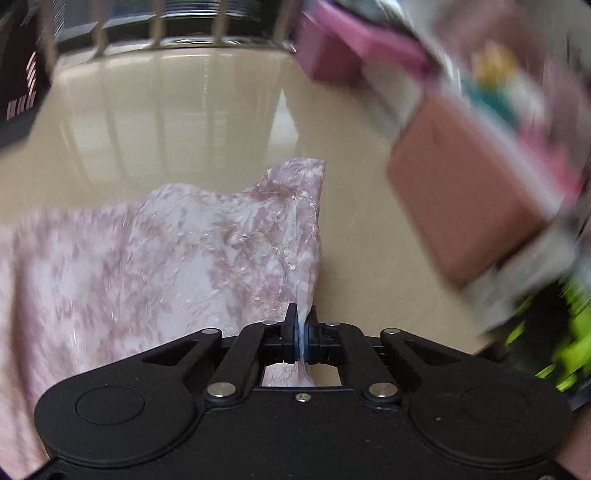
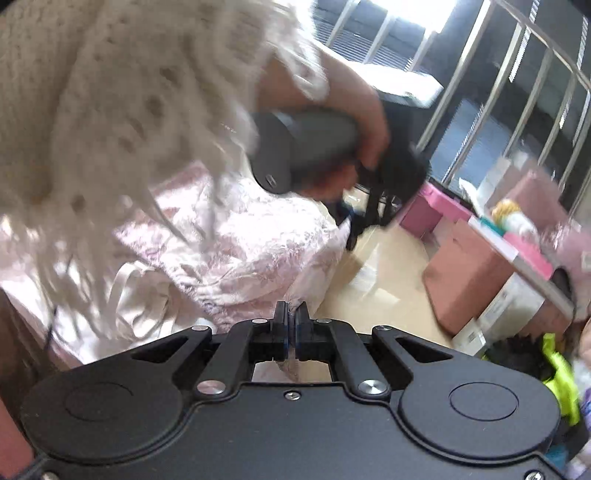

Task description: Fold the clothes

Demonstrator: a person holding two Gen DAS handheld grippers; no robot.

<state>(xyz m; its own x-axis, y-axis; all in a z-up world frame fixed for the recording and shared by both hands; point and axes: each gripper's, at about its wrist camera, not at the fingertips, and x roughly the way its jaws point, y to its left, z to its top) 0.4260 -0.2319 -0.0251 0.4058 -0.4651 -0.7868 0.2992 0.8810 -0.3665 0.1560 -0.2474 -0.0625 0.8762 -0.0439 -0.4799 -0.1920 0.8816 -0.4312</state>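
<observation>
A pink and white patterned garment [image 1: 155, 254] hangs in the air over a glossy beige floor [image 1: 177, 122]. My left gripper [image 1: 302, 314] is shut on its edge, and the cloth drapes away to the left. In the right wrist view the same garment [image 2: 251, 251] spreads ahead. My right gripper [image 2: 291, 312] is shut on a fold of it at the near edge. The other gripper [image 2: 384, 173], held in the person's hand, shows above the cloth. A cream knitted sleeve [image 2: 110, 92] covers the upper left.
Pink and brown boxes [image 1: 465, 206] and a magenta box [image 1: 332, 48] stand at the right. A metal railing [image 1: 184, 33] runs along the back. Something bright green [image 1: 569, 343] lies at the lower right. Boxes [image 2: 476, 273] also show in the right wrist view.
</observation>
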